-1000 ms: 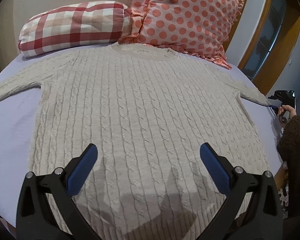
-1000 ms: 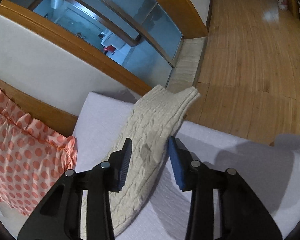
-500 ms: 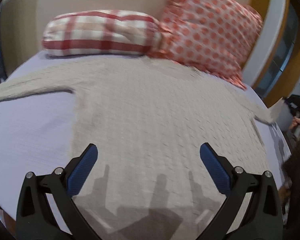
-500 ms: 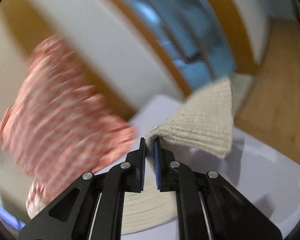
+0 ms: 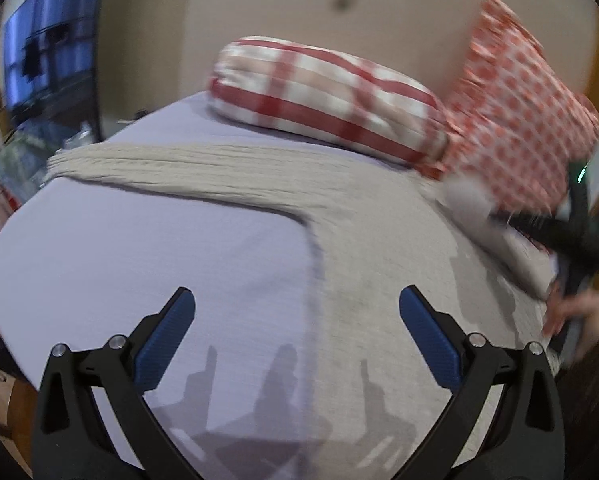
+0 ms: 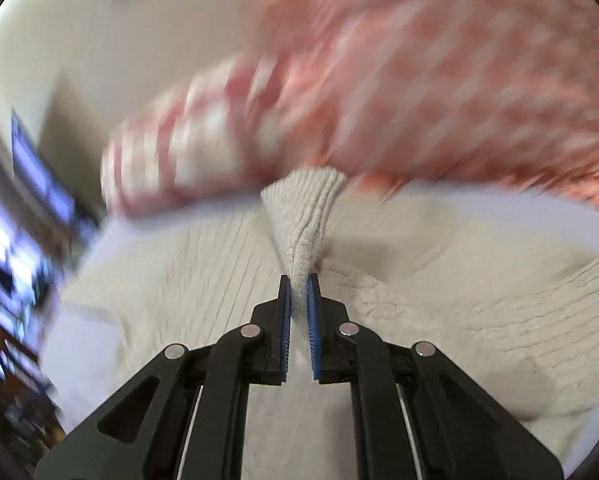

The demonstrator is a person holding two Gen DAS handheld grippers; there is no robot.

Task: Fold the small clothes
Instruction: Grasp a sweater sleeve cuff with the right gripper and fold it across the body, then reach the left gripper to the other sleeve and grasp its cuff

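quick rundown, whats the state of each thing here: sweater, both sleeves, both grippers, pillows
sweater: body lies flat on the bed
far sleeve: stretched out flat
near sleeve: cuff pinched, lifted over the body
right gripper: shut on the near sleeve
left gripper: open, holds nothing
plaid pillow: lying at the head of the bed
dotted pillow: propped upright beside it

A bedroom in a home — the pictures show a bed with a lilac sheet (image 5: 147, 248), and at its head a red-and-white checked bolster pillow (image 5: 323, 100) beside a frilled coral-dotted cushion (image 5: 515, 120), both leaning against a plain cream wall (image 5: 283, 4). A cream cable-knit jumper (image 5: 379, 264) lies spread over the sheet — household laundry. At far left stands a dark window with blue light (image 5: 43, 40).
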